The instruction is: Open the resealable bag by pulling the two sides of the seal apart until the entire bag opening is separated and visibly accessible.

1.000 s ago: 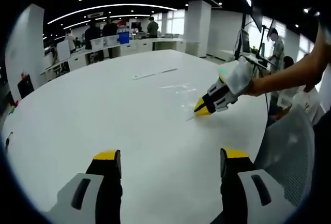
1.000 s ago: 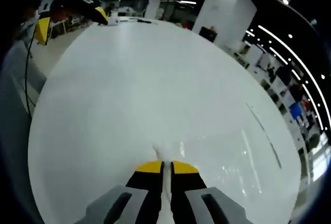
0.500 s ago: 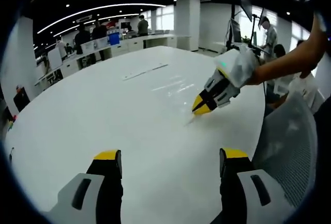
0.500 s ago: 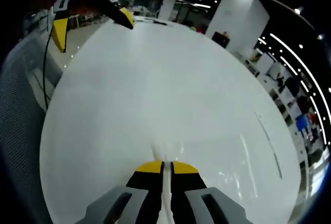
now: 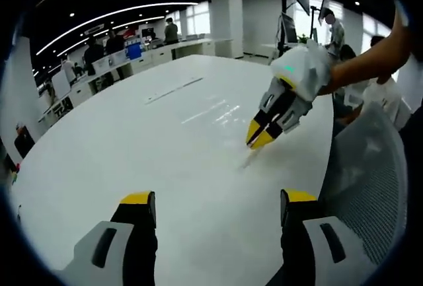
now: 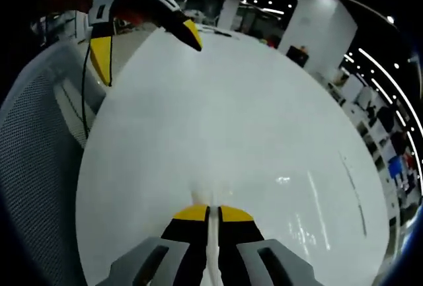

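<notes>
At the lower left of the left gripper view, your left claw [image 5: 217,207] stands wide apart over the bare white counter [image 5: 119,134], holding nothing. Move right across that frame and you meet your right claw [image 5: 259,138], its yellow tips pinched together on a corner of the resealable bag [image 5: 225,111] — a clear film lying flat on the counter at centre frame, told mostly by its glare streaks. Farther right, a mesh chair [image 5: 370,174] fills the edge.

In the right gripper view, the mesh chair [image 6: 39,167] sits at the left edge, your left claw [image 6: 147,47] hangs open at the upper left, and at bottom centre your right claw [image 6: 213,214] is clamped on a thin pale edge of the resealable bag [image 6: 213,197] rising between its jaws.

Expect the bag to be very light, limp and slick: it will slide on the counter and follow whichever claw pulls. I cannot tell whether the pinch has one wall of the seal or both — check that. You should bring the left claw to the opposite lip, close beside the right one, pinch only that single layer just above the seal track, then pull the sides apart steadily. A sharp tug may slip the film out.
</notes>
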### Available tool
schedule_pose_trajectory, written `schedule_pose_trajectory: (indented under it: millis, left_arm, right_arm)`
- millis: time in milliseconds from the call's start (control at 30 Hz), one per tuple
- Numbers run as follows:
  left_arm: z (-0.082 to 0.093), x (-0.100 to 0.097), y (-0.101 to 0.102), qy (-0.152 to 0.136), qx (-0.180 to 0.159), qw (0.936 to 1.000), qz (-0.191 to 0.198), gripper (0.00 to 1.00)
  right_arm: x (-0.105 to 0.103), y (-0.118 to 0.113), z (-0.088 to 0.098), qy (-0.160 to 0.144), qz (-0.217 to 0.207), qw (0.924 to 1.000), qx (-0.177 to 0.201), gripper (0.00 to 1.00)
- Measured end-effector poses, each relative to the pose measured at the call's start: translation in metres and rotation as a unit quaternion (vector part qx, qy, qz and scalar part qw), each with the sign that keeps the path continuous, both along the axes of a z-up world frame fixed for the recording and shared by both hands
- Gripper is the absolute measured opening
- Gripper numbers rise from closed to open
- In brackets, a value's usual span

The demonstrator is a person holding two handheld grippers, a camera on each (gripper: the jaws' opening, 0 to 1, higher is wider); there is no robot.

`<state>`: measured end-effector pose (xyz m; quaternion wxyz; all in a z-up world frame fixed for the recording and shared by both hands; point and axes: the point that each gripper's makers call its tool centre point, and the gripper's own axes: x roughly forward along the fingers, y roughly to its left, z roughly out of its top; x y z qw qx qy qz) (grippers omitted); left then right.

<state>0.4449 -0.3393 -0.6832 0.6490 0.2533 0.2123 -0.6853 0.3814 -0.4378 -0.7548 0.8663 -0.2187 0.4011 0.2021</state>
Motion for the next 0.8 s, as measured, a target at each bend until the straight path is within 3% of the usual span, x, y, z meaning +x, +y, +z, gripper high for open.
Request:
schedule_pose_trajectory:
  millis: [267,467,667,800]
  left_arm:
    - [-0.013,-0.016,-0.001,0.0,0.015,0.9997,-0.021,0.74]
    - [-0.016,-0.025,-0.002,-0.016,0.015,0.9988,-0.043,0.72]
    - [-0.022,-0.032,-0.005,-0.047,0.027,0.9953,-0.081,0.71]
    - [-0.034,-0.038,-0.005,-0.074,0.047,0.9898,-0.112,0.71]
  right_arm:
    - [-0.009,0.018,0.006,0.008,0.021,0.9997,0.009,0.0]
    - [-0.014,0.032,0.01,0.01,0.036,0.9992,0.014,0.0]
    - [-0.018,0.044,0.013,0.009,0.043,0.9988,0.022,0.0]
    - [-0.02,0.053,0.013,0.009,0.05,0.9984,0.024,0.0]
